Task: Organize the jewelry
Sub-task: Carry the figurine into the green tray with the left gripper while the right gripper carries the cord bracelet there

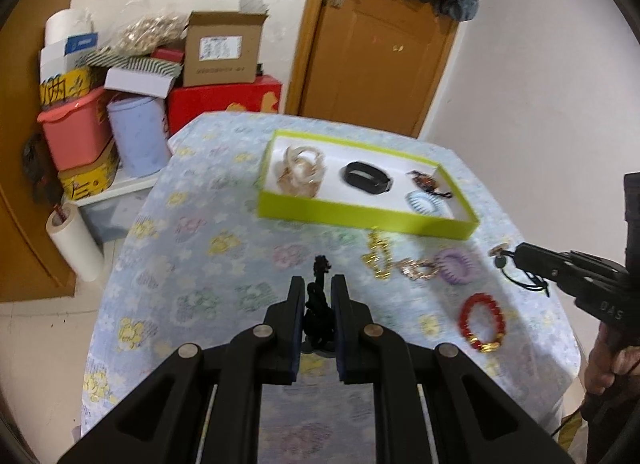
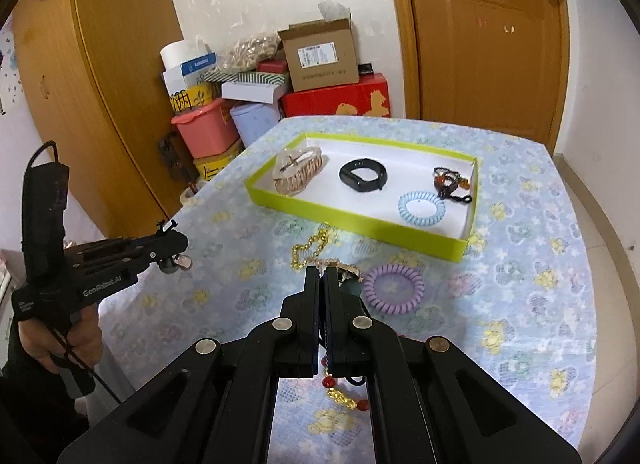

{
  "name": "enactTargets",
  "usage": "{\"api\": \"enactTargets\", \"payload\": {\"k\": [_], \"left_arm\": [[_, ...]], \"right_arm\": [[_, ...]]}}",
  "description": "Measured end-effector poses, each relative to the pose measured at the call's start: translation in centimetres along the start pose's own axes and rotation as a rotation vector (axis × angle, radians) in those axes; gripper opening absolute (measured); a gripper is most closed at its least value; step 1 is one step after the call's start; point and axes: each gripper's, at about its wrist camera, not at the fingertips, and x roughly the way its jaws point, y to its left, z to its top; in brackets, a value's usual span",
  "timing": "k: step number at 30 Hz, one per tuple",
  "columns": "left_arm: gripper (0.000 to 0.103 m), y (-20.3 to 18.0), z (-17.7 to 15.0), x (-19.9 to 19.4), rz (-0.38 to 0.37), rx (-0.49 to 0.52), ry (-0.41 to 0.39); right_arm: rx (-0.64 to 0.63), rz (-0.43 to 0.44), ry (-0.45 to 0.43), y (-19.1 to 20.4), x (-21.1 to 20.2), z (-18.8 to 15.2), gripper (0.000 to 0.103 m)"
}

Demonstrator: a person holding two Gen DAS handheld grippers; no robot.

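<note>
Black beaded piece clamped in left gripper.

Both my claws up, pitched down.
Left gripper jaws narrowly apart, clamping; right gripper pinched closed.

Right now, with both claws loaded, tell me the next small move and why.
Probably carry the left claw forward over the green tray and release there. It grips a black beaded piece above the cloth, and bare white floor shows between the hair clip and black band.
</note>
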Motion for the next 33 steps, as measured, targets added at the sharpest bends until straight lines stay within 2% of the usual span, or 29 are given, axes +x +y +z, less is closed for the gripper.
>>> {"api": "enactTargets", "payload": {"k": [13, 23, 33], "left_arm": [[0.014, -2.5, 2.3, -0.1, -0.073, 0.058, -0.022], [0.014, -3.8, 6.1, 2.5, -0.092, 0.095, -0.034], [0.014, -4.8, 9.6, 7.0, -0.103, 0.117, -0.019]], "right_arm": [[-0.004, -0.011, -0.038, -1.3, -1.1, 1.0, 0.001], [-0.02, -0.025, -0.052, -3.1, 0.4, 3.5, 0.001], [-0.01, -0.03, -0.046, -5.6, 3.5, 6.3, 0.001]]}}
